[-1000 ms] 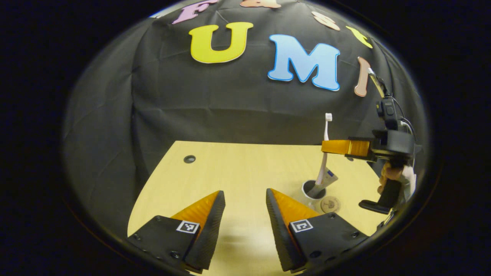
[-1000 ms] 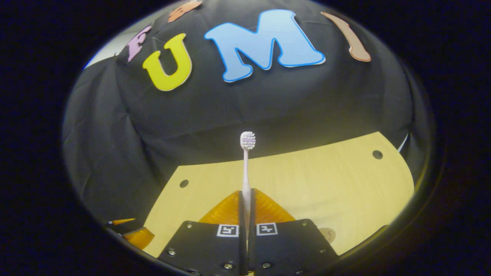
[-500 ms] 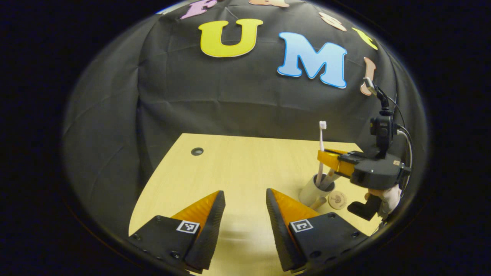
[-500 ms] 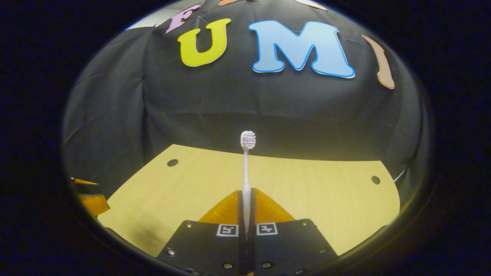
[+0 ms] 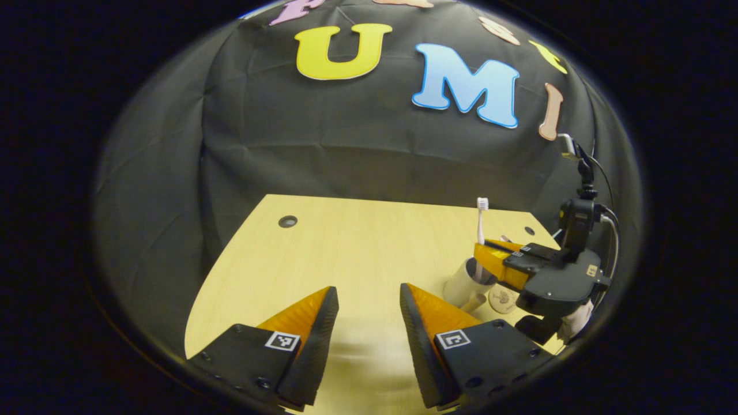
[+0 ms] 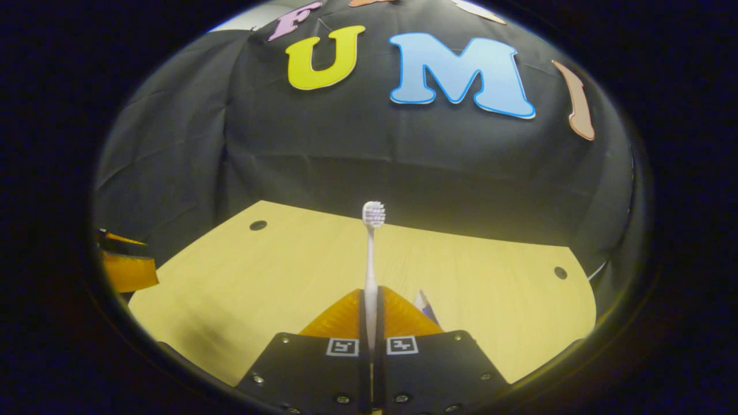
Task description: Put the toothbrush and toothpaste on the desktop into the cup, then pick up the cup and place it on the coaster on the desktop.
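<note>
Our right gripper (image 6: pixel 369 323) pinches the toothbrush (image 6: pixel 371 253) upright at lower centre, its handle entering the cup (image 5: pixel 463 282) at lower right. It looks light, stiff and slim, so we hold low on the handle; our left gripper (image 5: pixel 369 323) gapes wide, holding nothing.

**Toothbrush going into the cup**

The right gripper (image 5: pixel 490 259) is holding the toothbrush (image 5: pixel 481 222) upright in the white cup (image 5: pixel 461 284), beside the coaster (image 5: pixel 503 300). The left gripper (image 5: pixel 363 323) is hovering, fingers apart, over the desk (image 5: pixel 346 253).
</note>
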`<action>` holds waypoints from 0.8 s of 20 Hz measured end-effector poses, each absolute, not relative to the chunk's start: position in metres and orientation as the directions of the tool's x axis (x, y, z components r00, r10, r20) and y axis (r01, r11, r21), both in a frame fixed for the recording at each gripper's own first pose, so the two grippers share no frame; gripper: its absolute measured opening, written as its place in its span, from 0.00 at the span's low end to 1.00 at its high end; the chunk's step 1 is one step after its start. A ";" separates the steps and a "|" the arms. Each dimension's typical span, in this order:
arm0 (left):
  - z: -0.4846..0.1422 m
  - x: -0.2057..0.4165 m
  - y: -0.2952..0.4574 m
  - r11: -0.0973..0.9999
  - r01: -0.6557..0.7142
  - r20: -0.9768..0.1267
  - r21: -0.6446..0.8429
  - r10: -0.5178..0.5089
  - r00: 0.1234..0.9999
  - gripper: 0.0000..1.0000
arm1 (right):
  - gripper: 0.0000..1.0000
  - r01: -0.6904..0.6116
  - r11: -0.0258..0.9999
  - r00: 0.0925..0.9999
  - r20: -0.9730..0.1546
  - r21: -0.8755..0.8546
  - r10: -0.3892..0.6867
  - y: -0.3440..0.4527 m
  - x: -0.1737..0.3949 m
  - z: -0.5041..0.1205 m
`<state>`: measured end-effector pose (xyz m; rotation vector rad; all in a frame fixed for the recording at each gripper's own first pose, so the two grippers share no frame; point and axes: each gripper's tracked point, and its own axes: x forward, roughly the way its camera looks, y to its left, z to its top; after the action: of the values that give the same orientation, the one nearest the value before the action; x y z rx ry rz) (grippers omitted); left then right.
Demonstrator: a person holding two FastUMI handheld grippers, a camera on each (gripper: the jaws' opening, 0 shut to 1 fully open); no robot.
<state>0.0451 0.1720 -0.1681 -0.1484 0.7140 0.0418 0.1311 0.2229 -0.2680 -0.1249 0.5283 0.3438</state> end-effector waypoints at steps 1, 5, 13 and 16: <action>-0.169 0.045 0.169 0.989 -0.085 -0.658 -0.124 -0.018 0.753 0.72 | 0.03 -0.352 0.935 0.809 -0.512 -0.029 0.289 0.222 0.128 -0.268; -0.170 0.043 0.160 0.988 -0.075 -0.659 -0.133 -0.032 0.751 0.72 | 0.11 -0.352 0.935 0.806 -0.520 -0.040 0.281 0.216 0.114 -0.269; -0.173 0.048 0.116 0.984 -0.006 -0.665 -0.176 -0.115 0.738 0.72 | 0.15 -0.301 0.953 0.836 -0.488 -0.024 0.251 0.191 0.094 -0.238; -0.175 0.052 0.092 0.978 0.040 -0.670 -0.203 -0.168 0.723 0.72 | 0.14 -0.274 0.962 0.851 -0.470 -0.015 0.235 0.175 0.085 -0.221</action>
<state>0.0522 0.0916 -0.1754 -0.1790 0.7555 -0.1158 0.0853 0.1752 -0.2212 -0.0824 0.4843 0.2686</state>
